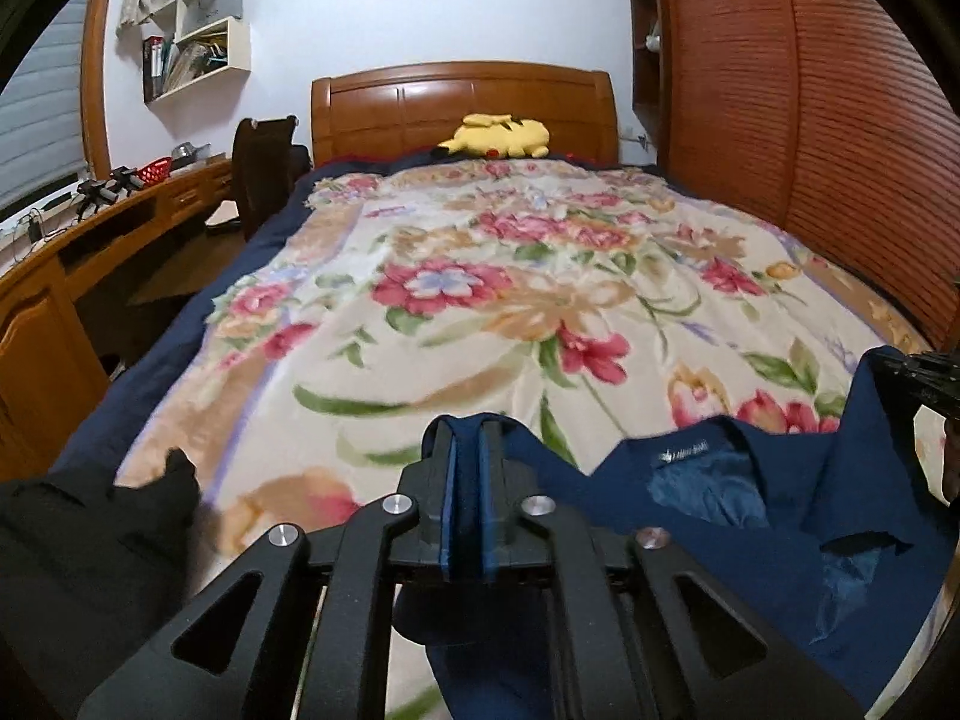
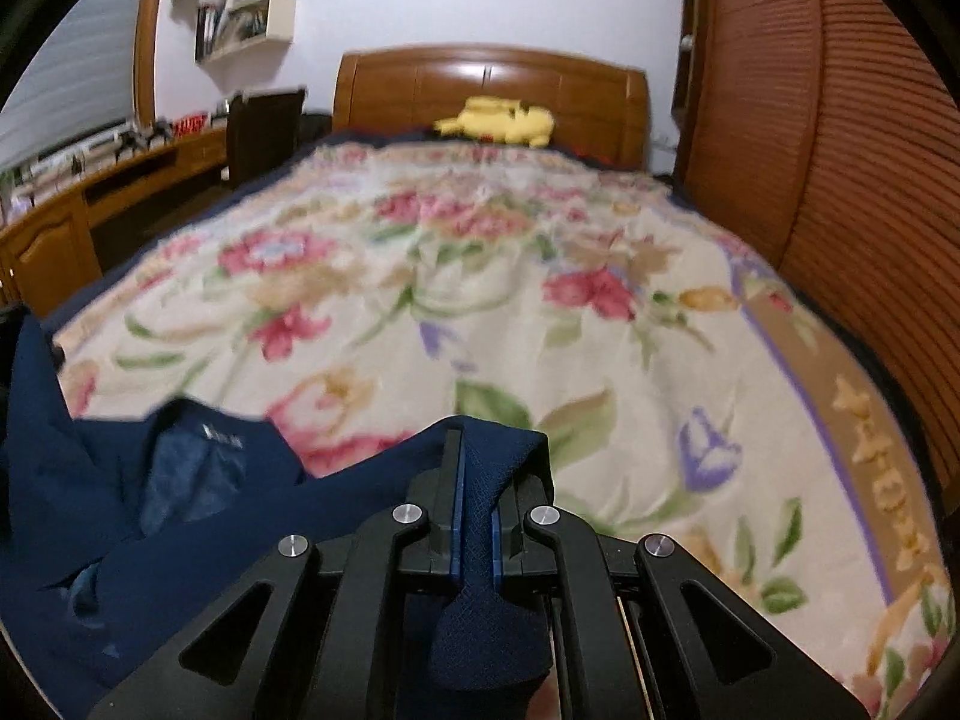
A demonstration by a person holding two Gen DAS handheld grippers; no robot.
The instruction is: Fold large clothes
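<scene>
Both grippers, left (image 1: 465, 450) and right (image 2: 477, 468), pinch the navy garment (image 1: 750, 510), fingers nearly shut; it spans sideways between them, collar mid-span, low above the bed (image 1: 480, 300).

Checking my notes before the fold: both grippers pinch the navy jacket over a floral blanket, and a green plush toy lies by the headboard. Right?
One slip: the plush toy is yellow, not green, as the left wrist view shows. It does lie by the headboard.

A navy blue jacket (image 1: 750, 498), lining and collar label showing, hangs rumpled over the flowered bedspread's near end.
</scene>
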